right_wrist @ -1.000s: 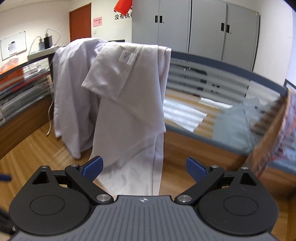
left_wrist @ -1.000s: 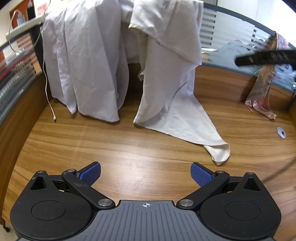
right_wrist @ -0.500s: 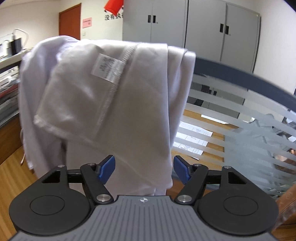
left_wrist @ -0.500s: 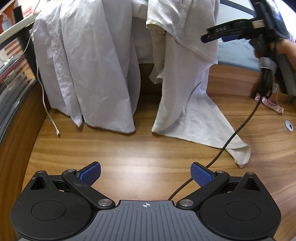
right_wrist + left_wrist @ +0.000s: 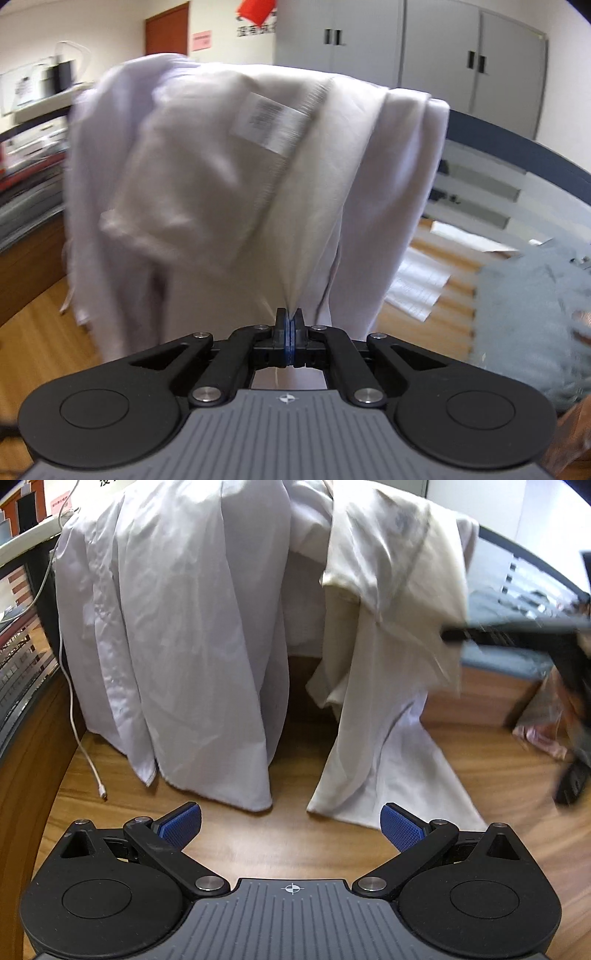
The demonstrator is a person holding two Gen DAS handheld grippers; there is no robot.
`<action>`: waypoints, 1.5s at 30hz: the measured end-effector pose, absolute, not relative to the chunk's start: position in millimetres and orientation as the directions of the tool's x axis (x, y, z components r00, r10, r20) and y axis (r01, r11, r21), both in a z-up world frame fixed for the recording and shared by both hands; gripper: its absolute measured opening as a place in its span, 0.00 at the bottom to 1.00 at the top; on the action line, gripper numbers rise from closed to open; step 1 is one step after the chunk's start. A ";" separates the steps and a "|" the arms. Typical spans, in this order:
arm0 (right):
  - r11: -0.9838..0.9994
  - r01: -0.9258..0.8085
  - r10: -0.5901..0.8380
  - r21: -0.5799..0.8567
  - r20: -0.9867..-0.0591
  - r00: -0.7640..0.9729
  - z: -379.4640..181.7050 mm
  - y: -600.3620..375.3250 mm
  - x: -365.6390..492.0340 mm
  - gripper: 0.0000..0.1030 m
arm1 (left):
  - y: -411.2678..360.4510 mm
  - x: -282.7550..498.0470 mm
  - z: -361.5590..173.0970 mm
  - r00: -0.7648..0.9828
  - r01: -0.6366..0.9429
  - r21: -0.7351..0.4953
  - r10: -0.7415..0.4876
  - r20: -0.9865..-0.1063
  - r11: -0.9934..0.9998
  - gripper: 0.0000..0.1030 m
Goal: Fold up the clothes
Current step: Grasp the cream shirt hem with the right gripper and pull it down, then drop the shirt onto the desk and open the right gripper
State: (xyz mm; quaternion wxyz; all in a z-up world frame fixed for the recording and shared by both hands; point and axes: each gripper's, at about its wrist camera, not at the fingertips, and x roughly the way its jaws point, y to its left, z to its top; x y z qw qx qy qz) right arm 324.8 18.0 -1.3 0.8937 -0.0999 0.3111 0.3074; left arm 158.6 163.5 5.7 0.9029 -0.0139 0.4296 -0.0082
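Along the left edge of the bench (image 5: 229, 853) a low partition curves back, and a white cable (image 5: 79, 738) hangs from its top shelf down onto the wood, its plug end lying free. Just right of the cable a pale grey garment (image 5: 177, 646) drapes over the divider at the back edge, its hem resting on the bench top. Beside it, a little apart at the hem, hangs a cream shirt (image 5: 384, 686), folded over the same divider with its lower part spilling forward onto the wood toward the right.

The left gripper (image 5: 291, 825) hovers low over bare wood in front of both garments, its blue pads spread wide with nothing between them.

The right gripper (image 5: 290, 334) has its pads pressed together on a pinch of the cream shirt (image 5: 295, 206), the cloth pulled into a taut peak at the fingertips; a printed label (image 5: 271, 123) shows near the top fold. From the left view this gripper appears as a blurred dark bar at the shirt's right edge.

Toward the right edge of the bench a pinkish crumpled cloth (image 5: 543, 720) lies against the divider, and beyond the frosted striped panel (image 5: 480, 177) a grey-blue garment (image 5: 532, 314) rests. Grey cabinets (image 5: 406, 44) stand at the far wall.
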 end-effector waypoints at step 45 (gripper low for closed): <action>0.823 -0.546 0.342 0.160 -0.906 0.249 -70.0 -151.3 10.6 0.25 | 49.2 93.8 -88.0 0.581 0.081 -0.062 -0.097 -0.808 0.995 1.00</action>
